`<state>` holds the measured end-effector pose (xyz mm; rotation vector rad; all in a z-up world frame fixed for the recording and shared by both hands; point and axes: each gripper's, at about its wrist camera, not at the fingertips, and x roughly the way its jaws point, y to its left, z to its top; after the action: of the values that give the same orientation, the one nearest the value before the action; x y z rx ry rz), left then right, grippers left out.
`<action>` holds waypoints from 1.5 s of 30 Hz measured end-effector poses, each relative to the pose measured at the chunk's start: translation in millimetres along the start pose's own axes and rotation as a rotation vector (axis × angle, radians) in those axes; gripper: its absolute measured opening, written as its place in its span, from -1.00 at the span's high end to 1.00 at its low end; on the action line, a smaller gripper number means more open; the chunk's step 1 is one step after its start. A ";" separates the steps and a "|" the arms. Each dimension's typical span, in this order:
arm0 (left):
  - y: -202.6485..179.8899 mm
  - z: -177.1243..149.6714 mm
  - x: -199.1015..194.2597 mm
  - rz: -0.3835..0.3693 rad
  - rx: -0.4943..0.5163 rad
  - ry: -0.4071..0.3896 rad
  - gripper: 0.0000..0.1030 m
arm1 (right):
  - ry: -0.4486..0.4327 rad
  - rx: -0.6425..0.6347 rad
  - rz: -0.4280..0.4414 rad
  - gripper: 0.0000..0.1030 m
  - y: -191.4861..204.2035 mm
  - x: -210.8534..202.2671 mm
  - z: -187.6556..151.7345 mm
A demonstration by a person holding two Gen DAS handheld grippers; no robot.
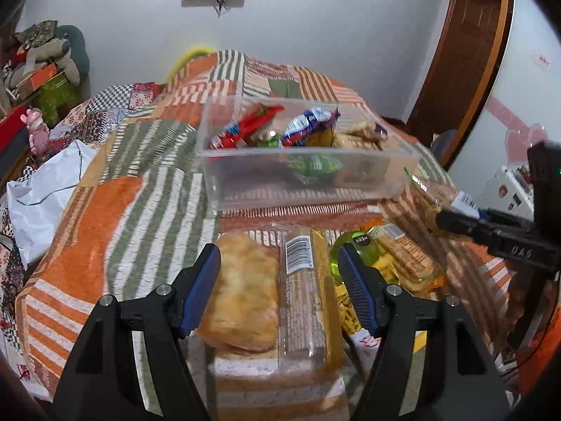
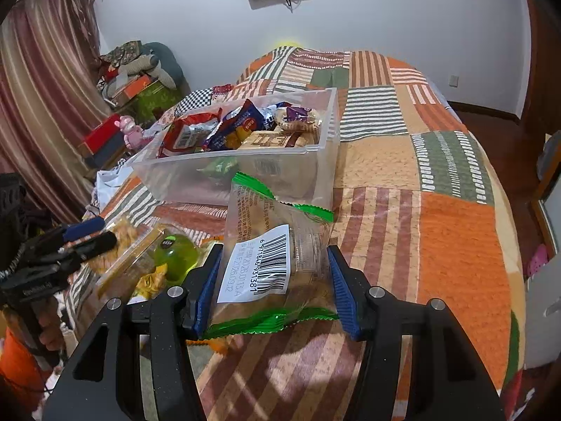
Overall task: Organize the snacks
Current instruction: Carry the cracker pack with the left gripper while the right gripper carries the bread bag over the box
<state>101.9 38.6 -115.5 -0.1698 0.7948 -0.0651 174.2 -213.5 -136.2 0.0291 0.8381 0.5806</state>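
A patchwork quilt of orange, green and brown striped squares (image 2: 438,210) covers the bed under both claws. Ahead of each claw, farther up the quilt, stands a clear rectangular plastic tub (image 1: 245,175) already holding several snack packets, a red one (image 1: 245,128) and a blue-and-silver one (image 1: 308,122) among them. The left gripper (image 1: 280,280) has its blue pads on either side of a clear-wrapped pack of golden round biscuits with a barcode label (image 1: 273,291); the pads appear to press its sides, though blur makes the contact uncertain. Just to the right of that claw lies a small green jelly cup (image 1: 354,242) among yellow packets. The right gripper (image 2: 275,284) pinches a clear snack bag with green crimped ends and a white barcode sticker (image 2: 266,242), which rises tilted between its pads, in front of the tub's near wall.
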 end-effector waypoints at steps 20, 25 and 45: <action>46.5 -20.9 39.9 0.035 -0.096 0.106 0.11 | -0.013 0.000 0.012 -0.03 12.1 -3.5 0.5; 42.0 -14.3 30.7 0.052 -0.073 0.066 0.11 | -0.041 -0.009 0.011 -0.03 16.6 -6.3 8.7; 14.6 67.7 12.6 0.014 0.002 -0.087 0.11 | -0.169 -0.027 0.014 -0.03 28.1 -8.8 59.0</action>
<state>159.0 60.1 -80.4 -0.1646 0.7090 -0.0453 198.0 -182.3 -83.2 0.0584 0.6665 0.5939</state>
